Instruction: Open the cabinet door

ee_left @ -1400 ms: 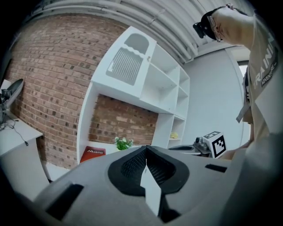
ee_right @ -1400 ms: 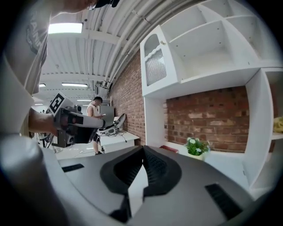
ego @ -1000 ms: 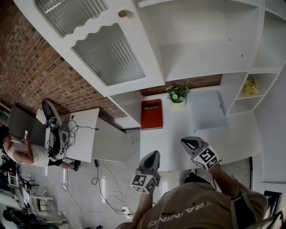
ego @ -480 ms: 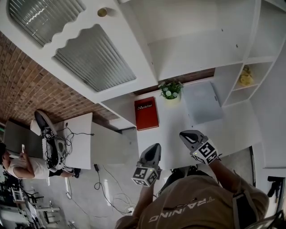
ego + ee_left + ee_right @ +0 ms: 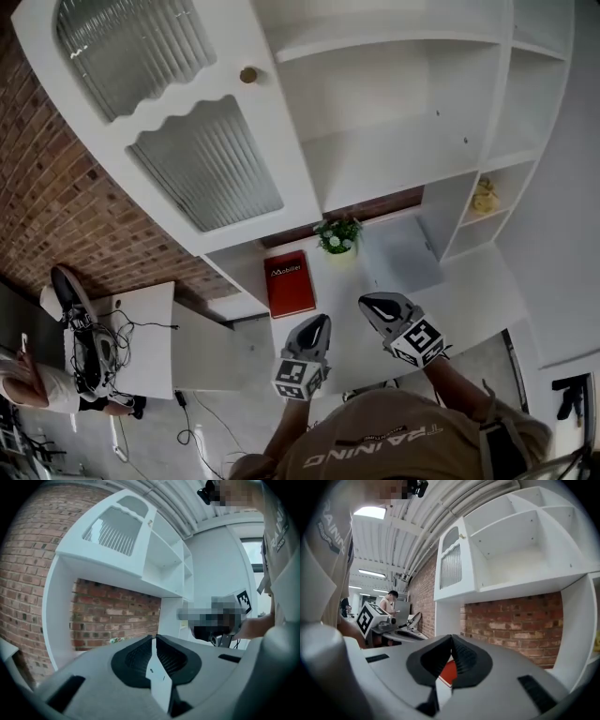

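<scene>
The white cabinet door (image 5: 187, 141), with two ribbed glass panes and a round brass knob (image 5: 248, 75), stands swung open at the upper left and bares empty white shelves (image 5: 394, 150). Both grippers hang over the white counter (image 5: 469, 295), well below the door and apart from it. My left gripper (image 5: 322, 323) is shut with nothing in it, as the left gripper view (image 5: 154, 637) also shows. My right gripper (image 5: 367, 303) is beside it, its tips meeting (image 5: 451, 637) on nothing. The door (image 5: 451, 564) and its knob (image 5: 462, 536) show up high in the right gripper view.
On the counter lie a red book (image 5: 291, 283), a small potted plant (image 5: 337, 236) and a grey flat panel (image 5: 401, 253). A yellow object (image 5: 484, 197) sits in a side cubby. A desk with cables (image 5: 112, 337) stands at the lower left beside a brick wall (image 5: 56, 187).
Both grippers have drifted up the picture toward the counter, the right one rising more. The view has swung, so the cabinet sits lower and further right. The door has stayed open.
</scene>
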`<state>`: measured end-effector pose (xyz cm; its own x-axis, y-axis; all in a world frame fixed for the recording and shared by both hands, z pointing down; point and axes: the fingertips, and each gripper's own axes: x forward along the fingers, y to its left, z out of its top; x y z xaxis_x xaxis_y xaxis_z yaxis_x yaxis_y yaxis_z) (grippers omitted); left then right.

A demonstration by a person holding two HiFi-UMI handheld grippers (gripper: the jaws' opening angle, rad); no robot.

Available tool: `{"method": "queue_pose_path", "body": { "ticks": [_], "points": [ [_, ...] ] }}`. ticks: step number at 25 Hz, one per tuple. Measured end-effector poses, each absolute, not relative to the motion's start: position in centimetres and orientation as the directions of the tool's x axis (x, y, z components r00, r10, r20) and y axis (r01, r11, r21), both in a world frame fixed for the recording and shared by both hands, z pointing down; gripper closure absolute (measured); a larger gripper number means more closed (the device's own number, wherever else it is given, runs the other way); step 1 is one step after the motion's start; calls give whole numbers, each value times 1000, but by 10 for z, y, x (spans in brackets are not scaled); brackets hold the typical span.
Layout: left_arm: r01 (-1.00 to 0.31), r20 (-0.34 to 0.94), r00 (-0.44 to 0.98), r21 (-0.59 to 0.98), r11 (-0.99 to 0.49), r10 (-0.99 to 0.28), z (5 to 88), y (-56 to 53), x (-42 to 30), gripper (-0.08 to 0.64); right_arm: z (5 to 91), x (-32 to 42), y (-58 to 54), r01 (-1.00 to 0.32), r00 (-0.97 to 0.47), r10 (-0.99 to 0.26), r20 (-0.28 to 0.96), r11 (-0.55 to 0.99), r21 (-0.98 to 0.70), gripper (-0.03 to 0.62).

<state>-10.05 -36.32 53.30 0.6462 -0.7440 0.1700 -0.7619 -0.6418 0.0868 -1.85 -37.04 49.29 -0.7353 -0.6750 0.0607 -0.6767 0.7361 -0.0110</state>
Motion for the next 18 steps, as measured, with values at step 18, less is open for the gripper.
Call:
{"method": "queue_pose_path", "body": {
  "ticks": [18],
  "points": [
    [-799, 9, 600, -56, -599, -800, 427, -402, -102, 397, 439, -12, -394, -686, -726, -688, -18, 722, 88, 580]
  ]
}}
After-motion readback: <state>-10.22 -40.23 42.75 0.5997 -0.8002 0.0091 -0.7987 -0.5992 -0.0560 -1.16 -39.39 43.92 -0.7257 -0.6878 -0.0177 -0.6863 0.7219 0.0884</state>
